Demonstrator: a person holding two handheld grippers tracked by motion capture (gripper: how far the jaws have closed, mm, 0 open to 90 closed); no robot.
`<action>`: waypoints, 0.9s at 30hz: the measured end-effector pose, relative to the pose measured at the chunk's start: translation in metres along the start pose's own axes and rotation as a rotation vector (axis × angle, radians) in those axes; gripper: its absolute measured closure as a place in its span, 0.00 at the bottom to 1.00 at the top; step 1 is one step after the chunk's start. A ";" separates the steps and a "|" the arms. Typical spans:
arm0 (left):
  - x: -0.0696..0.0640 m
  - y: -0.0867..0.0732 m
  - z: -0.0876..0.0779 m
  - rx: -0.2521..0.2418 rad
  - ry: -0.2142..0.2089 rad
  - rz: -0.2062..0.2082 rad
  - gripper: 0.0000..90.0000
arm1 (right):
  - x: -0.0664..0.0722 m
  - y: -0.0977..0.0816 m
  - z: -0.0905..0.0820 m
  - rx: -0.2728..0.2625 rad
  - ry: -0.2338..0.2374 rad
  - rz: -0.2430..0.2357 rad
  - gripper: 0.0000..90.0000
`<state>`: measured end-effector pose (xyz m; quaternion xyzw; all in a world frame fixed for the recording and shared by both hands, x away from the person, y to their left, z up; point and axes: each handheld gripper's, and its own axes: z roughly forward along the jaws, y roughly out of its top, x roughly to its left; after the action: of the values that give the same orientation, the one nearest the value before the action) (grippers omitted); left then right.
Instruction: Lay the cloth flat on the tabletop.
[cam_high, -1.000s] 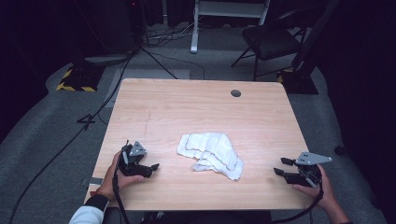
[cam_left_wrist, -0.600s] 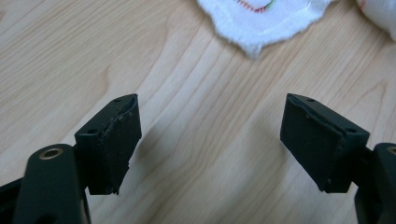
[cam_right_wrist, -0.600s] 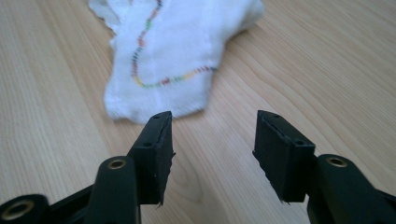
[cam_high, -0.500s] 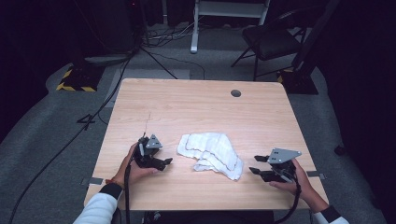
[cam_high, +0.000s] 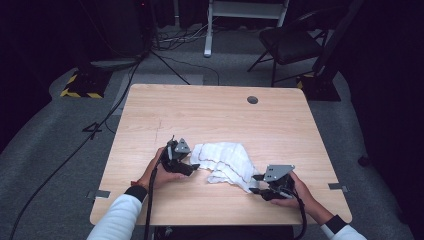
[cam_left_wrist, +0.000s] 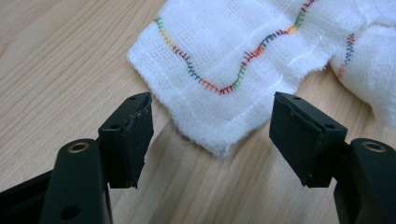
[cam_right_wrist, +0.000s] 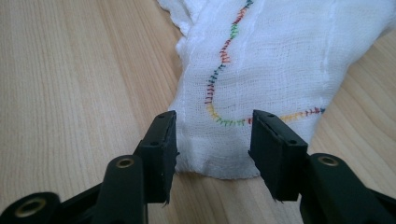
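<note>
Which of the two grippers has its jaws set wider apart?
The left gripper: its jaws stand well clear of the cloth corner. The right gripper is narrower.

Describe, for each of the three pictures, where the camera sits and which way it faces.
High view: above the person's side, looking forward and down on the table; both hands and sleeves show.
Left gripper view: rides the left gripper, facing a cloth corner; black jaws apart.
Right gripper view: rides the right gripper, facing another cloth edge; jaws straddle it.
All three share the white cloth.
</note>
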<state>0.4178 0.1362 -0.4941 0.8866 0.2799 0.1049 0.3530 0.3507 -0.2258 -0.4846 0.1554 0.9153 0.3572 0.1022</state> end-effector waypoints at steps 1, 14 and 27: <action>0.001 0.000 0.003 0.011 -0.005 0.005 0.36 | 0.000 -0.001 0.001 -0.004 0.019 0.004 0.55; 0.002 0.003 0.006 0.001 -0.042 0.011 0.53 | -0.007 -0.005 0.005 0.006 -0.002 0.017 0.76; -0.003 0.006 -0.015 -0.056 -0.082 0.104 0.94 | -0.014 0.003 -0.027 -0.079 -0.088 0.004 0.95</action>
<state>0.4116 0.1394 -0.4788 0.8934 0.2156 0.0947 0.3827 0.3561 -0.2454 -0.4624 0.1688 0.8948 0.3860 0.1477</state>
